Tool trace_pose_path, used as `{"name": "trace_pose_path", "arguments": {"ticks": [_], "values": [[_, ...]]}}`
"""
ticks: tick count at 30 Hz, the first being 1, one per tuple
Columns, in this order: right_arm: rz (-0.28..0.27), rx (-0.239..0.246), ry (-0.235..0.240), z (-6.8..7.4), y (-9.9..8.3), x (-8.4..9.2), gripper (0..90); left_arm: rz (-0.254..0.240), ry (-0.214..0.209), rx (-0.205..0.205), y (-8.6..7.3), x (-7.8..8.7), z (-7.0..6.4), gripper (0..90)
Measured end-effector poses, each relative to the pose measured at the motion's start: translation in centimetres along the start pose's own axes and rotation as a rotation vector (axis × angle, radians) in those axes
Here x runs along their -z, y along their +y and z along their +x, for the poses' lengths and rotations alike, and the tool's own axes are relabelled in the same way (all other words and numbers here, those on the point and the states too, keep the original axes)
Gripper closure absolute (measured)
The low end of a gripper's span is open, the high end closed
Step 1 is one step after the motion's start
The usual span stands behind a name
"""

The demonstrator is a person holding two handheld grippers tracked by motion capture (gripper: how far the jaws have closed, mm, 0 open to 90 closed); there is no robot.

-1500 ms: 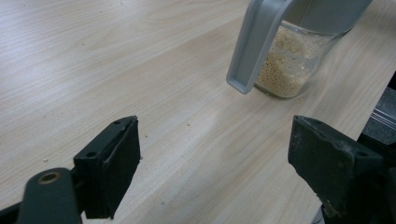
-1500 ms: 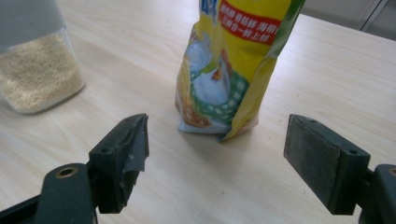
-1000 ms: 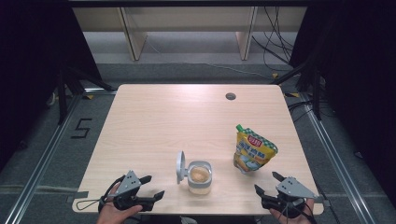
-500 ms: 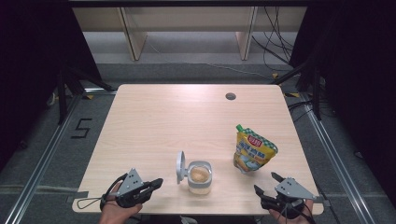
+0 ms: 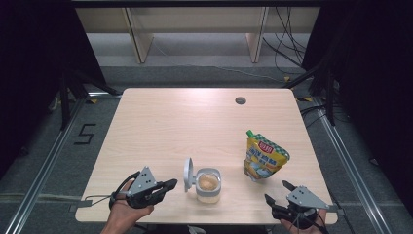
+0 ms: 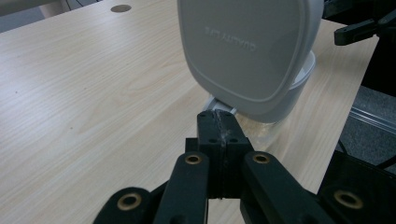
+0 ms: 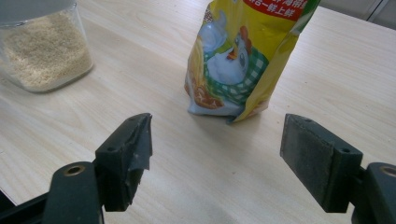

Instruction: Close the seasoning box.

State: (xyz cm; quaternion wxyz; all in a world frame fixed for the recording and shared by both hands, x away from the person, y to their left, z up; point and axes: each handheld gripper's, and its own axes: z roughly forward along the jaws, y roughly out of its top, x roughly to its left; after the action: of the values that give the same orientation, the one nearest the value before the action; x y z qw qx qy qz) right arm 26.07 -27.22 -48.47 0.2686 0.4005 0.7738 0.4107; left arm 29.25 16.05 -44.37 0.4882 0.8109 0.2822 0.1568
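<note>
A pale wooden table (image 5: pixel 160 126) stands on a grey floor (image 5: pixel 44 146), with a small round hole (image 5: pixel 240 101) near its far edge. Beyond it runs a light wooden shelf unit (image 5: pixel 195 24) (cables (image 5: pixel 287 44) trail beside it). A "5" marking (image 5: pixel 85 134) lies on the floor at left.

From my station the table (image 5: pixel 160 126) reads as pale wood-grain laminate, smooth and matt. The jar (image 7: pixel 44 51) is clear plastic, its hinged lid (image 6: pixel 247 51) white plastic with a satin sheen — grainy beige powder inside. The pouch (image 5: pixel 265 158) is glossy printed film. My right gripper (image 7: pixel 217 140) has black matt plastic fingers (image 7: pixel 310 154) — rough-faced pads.
</note>
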Motion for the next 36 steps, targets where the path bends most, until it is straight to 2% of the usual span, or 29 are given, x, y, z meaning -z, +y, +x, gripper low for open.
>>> {"name": "trace_pose_path", "arguments": {"ticks": [1, 3, 6, 7, 8, 9, 10, 13, 16, 17, 19, 20, 21, 22, 23, 24, 25, 26, 27, 28, 29, 31, 32, 36], "values": [[-0.001, -0.008, -0.006, 0.1, 0.0, 0.0, 26.3, 0.000, -0.002, 0.002, 0.1, -0.1, 0.0, 89.1], [-0.003, 0.006, -0.010, 0.0, 0.0, 0.0, 26.4, 0.001, -0.005, 0.014, 0.3, -0.2, -0.1, 89.1], [0.005, -0.005, -0.005, 0.1, 0.0, 0.1, 26.4, 0.006, -0.009, -0.011, 0.4, -0.3, -0.1, 89.1], [0.002, 0.007, -0.008, 0.0, 0.0, 0.0, 26.5, 0.007, -0.009, -0.021, 0.5, -0.3, 0.0, 89.1], [0.007, 0.001, -0.006, 0.1, 0.0, 0.0, 26.5, 0.004, -0.009, -0.019, 0.6, -0.3, -0.1, 89.1], [0.007, 0.003, -0.006, 0.1, 0.0, 0.0, 26.4, 0.002, -0.008, 0.006, 0.6, -0.3, -0.2, 89.1], [0.005, 0.003, -0.009, 0.1, 0.0, 0.0, 26.4, -0.001, -0.009, -0.027, 0.8, -0.3, -0.1, 89.1], [0.006, -0.001, -0.004, 0.1, 0.0, 0.0, 26.5, -0.007, -0.008, -0.007, 1.1, -0.3, -0.4, 89.1], [0.008, 0.001, -0.003, 0.1, 0.0, 0.0, 26.5, -0.013, -0.019, -0.037, 1.5, -0.4, -0.3, 89.1], [0.005, 0.006, -0.005, 0.1, 0.0, 0.0, 26.5, -0.012, -0.012, -0.017, 1.6, -0.5, -0.5, 89.1], [0.007, 0.011, -0.014, 0.1, 0.0, 0.1, 26.4, -0.009, -0.015, -0.030, 1.8, -0.6, -0.5, 89.1], [-0.010, 0.036, -0.025, 0.0, 0.0, 0.0, 26.5, -0.013, -0.015, -0.024, 1.8, -0.7, -0.6, 89.1], [0.000, 0.018, -0.018, 0.1, 0.0, 0.1, 26.5, -0.013, -0.020, -0.029, 1.9, -0.8, -0.6, 89.1], [0.001, 0.017, -0.016, 0.1, 0.0, 0.1, 26.5, -0.012, -0.025, -0.017, 1.9, -0.9, -0.6, 89.1], [-0.012, 0.043, -0.029, -0.1, 0.0, 0.0, 26.5, -0.013, -0.018, -0.024, 2.0, -0.9, -0.7, 89.1], [0.002, 0.022, -0.019, 0.1, 0.0, 0.0, 26.5, -0.013, -0.024, -0.021, 2.0, -0.9, -0.7, 89.1], [0.002, 0.023, -0.017, 0.0, 0.0, 0.1, 26.5, -0.003, -0.018, -0.038, 2.1, -0.9, -0.7, 89.1], [0.008, 0.011, -0.014, 0.1, 0.0, 0.1, 26.4, -0.014, -0.020, -0.037, 2.1, -1.0, -0.8, 89.0], [0.007, 0.013, -0.014, 0.1, 0.0, 0.1, 26.5, -0.019, -0.029, -0.039, 2.2, -1.0, -0.9, 89.1], [-0.010, 0.044, -0.029, -0.1, 0.0, 0.0, 26.4, -0.019, -0.023, -0.044, 2.3, -1.0, -0.9, 89.1], [-0.001, 0.027, -0.023, 0.0, 0.0, 0.1, 26.4, -0.020, -0.021, -0.038, 2.4, -0.9, -0.9, 89.0], [-0.013, 0.041, -0.027, 0.0, 0.0, 0.0, 26.4, -0.025, -0.026, -0.055, 2.6, -0.9, -0.8, 89.0], [-0.011, 0.040, -0.027, 0.0, 0.0, 0.0, 26.5, -0.027, -0.017, -0.041, 2.7, -0.9, -0.9, 89.0], [-0.004, 0.042, -0.024, 0.1, 0.0, 0.0, 26.4, -0.028, -0.021, -0.047, 3.0, -1.1, -1.0, 89.0]]}}
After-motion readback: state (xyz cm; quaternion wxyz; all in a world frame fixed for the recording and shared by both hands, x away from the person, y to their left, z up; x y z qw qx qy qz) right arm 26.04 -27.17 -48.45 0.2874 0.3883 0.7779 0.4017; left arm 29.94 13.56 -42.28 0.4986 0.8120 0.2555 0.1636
